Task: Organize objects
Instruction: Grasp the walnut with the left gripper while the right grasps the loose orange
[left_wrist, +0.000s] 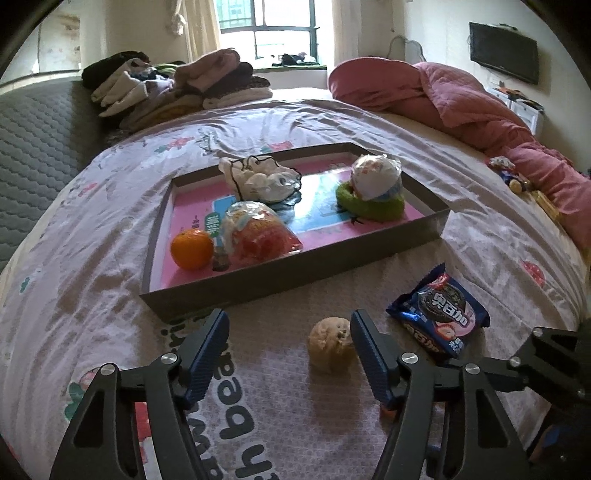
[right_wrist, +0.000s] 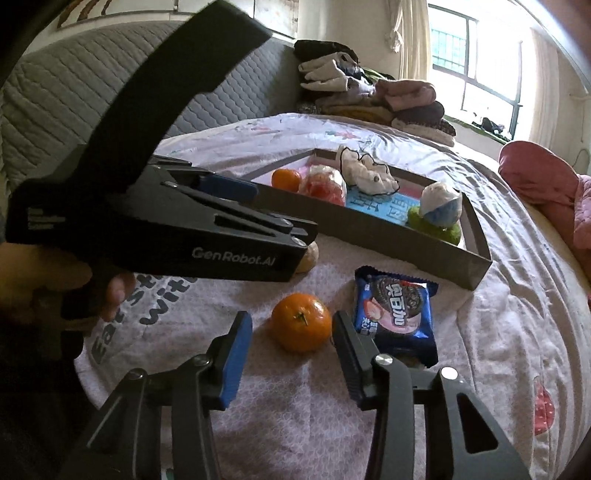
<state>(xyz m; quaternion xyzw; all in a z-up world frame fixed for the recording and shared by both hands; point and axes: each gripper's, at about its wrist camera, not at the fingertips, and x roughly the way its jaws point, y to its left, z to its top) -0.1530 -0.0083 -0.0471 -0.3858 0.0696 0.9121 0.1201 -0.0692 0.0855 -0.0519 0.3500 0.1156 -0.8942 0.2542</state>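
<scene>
A shallow grey tray (left_wrist: 295, 271) with a pink floor lies on the bed. It holds an orange (left_wrist: 192, 248), a wrapped red snack (left_wrist: 258, 236), a crumpled white bag (left_wrist: 258, 177) and a wrapped ball on a green ring (left_wrist: 373, 184). My left gripper (left_wrist: 288, 332) is open, its right finger beside a beige bun (left_wrist: 330, 345). My right gripper (right_wrist: 291, 332) is open around a loose orange (right_wrist: 301, 321) on the sheet, without touching it. A blue Oreo packet (right_wrist: 395, 314) lies just right of that orange. The packet also shows in the left wrist view (left_wrist: 439, 314).
The tray also shows in the right wrist view (right_wrist: 369, 236). Folded clothes (left_wrist: 177, 88) are stacked at the far side of the bed. A red quilt (left_wrist: 461, 99) lies along the right. Small wrapped items (left_wrist: 509, 173) sit beside the quilt. The left gripper body (right_wrist: 166, 221) crosses the right wrist view.
</scene>
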